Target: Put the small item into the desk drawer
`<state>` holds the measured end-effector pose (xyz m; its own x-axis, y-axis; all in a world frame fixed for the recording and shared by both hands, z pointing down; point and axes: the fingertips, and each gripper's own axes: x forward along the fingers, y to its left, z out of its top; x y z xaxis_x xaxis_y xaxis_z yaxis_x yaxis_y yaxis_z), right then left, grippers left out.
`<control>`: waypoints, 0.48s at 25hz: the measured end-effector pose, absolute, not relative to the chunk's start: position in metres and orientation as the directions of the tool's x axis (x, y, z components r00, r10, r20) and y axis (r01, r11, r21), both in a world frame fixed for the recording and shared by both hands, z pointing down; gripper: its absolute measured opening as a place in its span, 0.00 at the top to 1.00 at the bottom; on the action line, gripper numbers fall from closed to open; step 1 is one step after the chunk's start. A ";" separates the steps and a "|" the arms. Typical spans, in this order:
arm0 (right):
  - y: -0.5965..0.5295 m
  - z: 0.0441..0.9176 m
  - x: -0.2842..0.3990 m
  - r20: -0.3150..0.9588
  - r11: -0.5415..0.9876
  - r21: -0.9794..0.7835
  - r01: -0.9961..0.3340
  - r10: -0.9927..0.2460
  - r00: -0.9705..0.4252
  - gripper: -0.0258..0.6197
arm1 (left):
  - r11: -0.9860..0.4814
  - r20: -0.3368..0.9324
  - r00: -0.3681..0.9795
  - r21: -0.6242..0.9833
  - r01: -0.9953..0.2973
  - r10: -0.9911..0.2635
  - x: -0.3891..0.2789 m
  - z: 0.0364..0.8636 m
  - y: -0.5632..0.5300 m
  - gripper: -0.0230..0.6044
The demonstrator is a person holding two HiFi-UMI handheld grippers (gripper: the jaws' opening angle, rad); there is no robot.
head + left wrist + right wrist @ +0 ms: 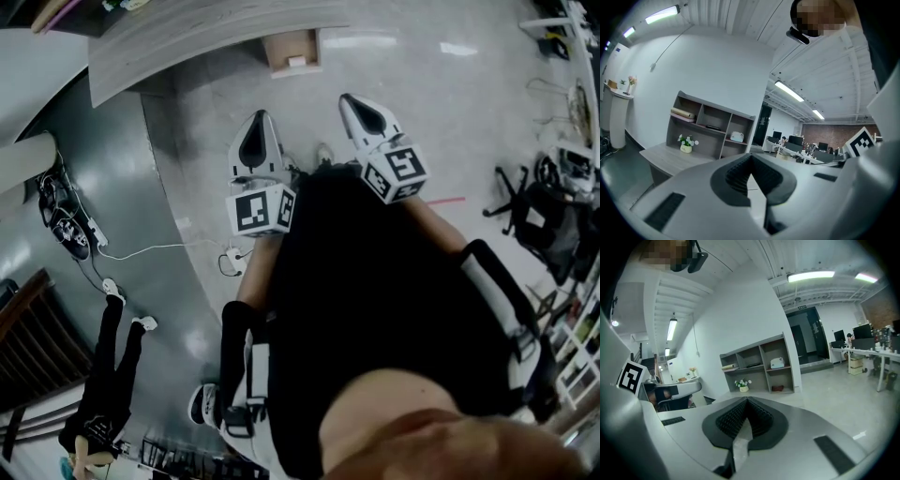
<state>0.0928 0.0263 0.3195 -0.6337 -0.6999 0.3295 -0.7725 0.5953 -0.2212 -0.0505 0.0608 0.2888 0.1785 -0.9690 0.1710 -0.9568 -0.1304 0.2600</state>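
left tool (260, 120), right tool (349, 98): jaws sitting together, empty | grey wood-grain bench (187, 42) lying ahead, well apart, on left tool's side | small item not showing

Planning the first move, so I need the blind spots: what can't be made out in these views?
- Head view: desk cut by the top edge; wooden box beside it too small to call a drawer.
- Gripper views: items on the shelf too small to identify; the left gripper and right gripper hide what lies below.
- No small item recognisable anywhere.
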 end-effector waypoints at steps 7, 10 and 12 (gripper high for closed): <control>0.031 0.319 0.088 0.323 0.597 -0.209 -0.774 -0.705 -0.631 0.96 | -0.134 0.168 0.182 0.262 -0.956 -0.969 -0.059 0.290 0.065 0.98; 0.032 0.319 0.087 0.326 0.597 -0.207 -0.775 -0.705 -0.630 0.96 | -0.137 0.166 0.183 0.259 -0.956 -0.969 -0.059 0.290 0.067 0.98; 0.033 0.320 0.085 0.327 0.598 -0.206 -0.775 -0.704 -0.630 0.96 | -0.136 0.166 0.182 0.255 -0.957 -0.969 -0.062 0.290 0.068 0.98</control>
<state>0.0850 0.0327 0.3197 -0.6301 -0.7043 0.3270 -0.7749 0.5976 -0.2060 -0.0617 0.0678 0.2900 0.1825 -0.9691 0.1660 -0.9572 -0.1365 0.2553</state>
